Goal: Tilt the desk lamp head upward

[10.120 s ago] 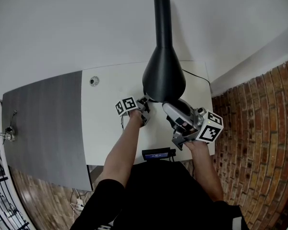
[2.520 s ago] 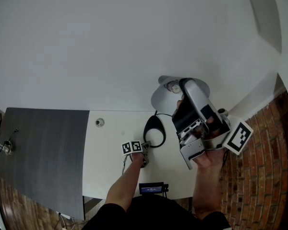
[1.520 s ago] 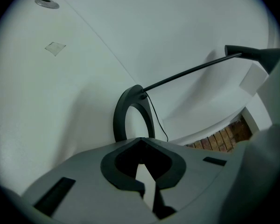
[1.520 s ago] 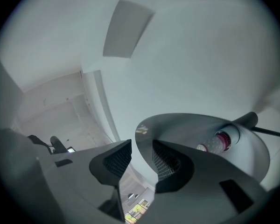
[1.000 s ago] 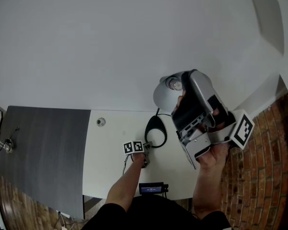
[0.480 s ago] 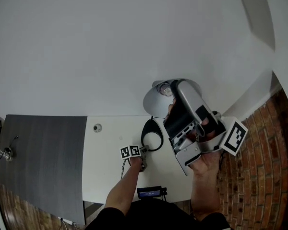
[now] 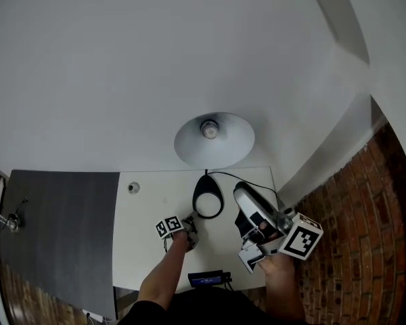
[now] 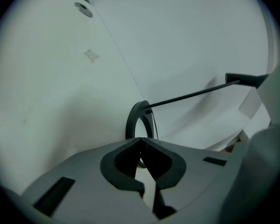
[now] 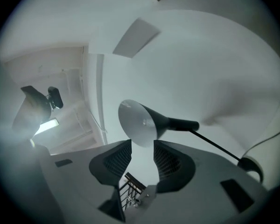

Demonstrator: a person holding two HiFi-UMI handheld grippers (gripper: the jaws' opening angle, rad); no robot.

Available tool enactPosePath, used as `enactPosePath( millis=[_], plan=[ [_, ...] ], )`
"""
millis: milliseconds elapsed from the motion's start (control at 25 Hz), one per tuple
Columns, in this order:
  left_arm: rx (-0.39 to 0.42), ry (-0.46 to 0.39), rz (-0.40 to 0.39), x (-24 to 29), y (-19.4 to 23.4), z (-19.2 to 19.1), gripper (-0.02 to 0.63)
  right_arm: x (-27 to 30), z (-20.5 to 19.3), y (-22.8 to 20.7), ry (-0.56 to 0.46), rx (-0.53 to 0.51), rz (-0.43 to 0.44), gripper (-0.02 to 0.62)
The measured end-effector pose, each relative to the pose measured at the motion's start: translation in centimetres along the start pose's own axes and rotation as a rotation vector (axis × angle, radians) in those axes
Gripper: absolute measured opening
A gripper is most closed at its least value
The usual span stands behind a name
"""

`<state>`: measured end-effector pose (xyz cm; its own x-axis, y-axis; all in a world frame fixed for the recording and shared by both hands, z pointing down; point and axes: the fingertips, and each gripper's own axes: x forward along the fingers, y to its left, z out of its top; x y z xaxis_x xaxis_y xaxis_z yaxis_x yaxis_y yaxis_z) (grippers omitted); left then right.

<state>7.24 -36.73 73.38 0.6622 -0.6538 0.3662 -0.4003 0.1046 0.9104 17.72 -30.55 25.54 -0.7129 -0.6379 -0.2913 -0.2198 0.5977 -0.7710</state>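
While set on the white rectangular bench, rises high over it with the black cone-shaped desk lamp head, white inside and bulb facing up toward the head view. Below, flat on the bench, the lamp's black ring base. Just before that ring, left claw with tips pressed together. Right claw spread apart, empty, well apart from the lamp head.

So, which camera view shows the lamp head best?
The right gripper view: the lamp head appears whole from the side, with its neck, so its tilt reads clearly. The head view looks into the shade, bulb visible. The left gripper view shows only the ring base and thin arm.
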Motion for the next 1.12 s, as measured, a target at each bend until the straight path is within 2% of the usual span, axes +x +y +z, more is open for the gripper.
enactPosePath(
  millis=[120,200,440,640,840,1000,1120],
  plan=[
    [-0.057,-0.067,-0.117,-3.9,-0.2,-0.3,0.014,-3.7,-3.8,-4.4,0.074,0.074,-0.084,0.147],
    [-0.071,-0.105,-0.188,-7.4,-1.3,-0.5,0.014,-5.9,-5.6,-6.9,0.096,0.117,-0.109,0.147],
    [-0.031,-0.201,-0.268,-17.5,-5.4,-1.1,0.015,-9.1,-8.9,-10.3,0.114,0.22,-0.102,0.147],
    [0.074,-0.221,-0.386,-21.8,-10.3,-1.0,0.015,-10.2,-9.0,-8.3,0.072,0.214,-0.052,0.147],
    [0.174,-0.142,-0.531,-23.7,-15.5,-2.3,0.014,-12.0,-10.1,-5.5,0.021,0.143,-0.073,0.146],
    [0.217,-0.075,-0.59,-27.0,-17.1,-3.6,0.014,-12.8,-13.7,-2.3,0.002,0.131,-0.106,0.146],
    [0.197,-0.048,-0.637,-29.8,-17.1,-5.6,0.014,-14.4,-17.5,0.8,-0.028,0.133,-0.134,0.146]
  ],
)
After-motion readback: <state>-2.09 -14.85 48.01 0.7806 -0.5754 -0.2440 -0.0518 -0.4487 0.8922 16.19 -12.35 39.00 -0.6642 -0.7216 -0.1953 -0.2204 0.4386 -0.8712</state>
